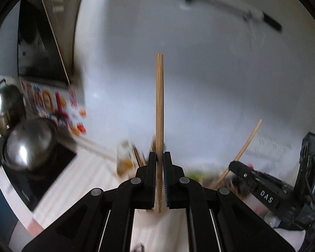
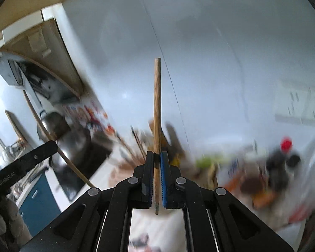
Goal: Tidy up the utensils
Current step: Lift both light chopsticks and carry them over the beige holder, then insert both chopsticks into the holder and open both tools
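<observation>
Soft, even daylight fills both fisheye views. Backgrounds smear with motion blur, and dark vignetting curves the edges. Glare glints on the round steel pot (image 1: pixel 29 142).

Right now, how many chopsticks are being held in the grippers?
2: one chopstick upright in the left gripper, another chopstick upright in the right gripper. Blurred utensils behind may include more.

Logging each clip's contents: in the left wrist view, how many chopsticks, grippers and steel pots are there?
Thin wooden chopsticks: 2, one clamped in each gripper
Black two-finger grippers: 2, left gripper and right gripper
Shiny steel pots: 2
Total: 6
</observation>
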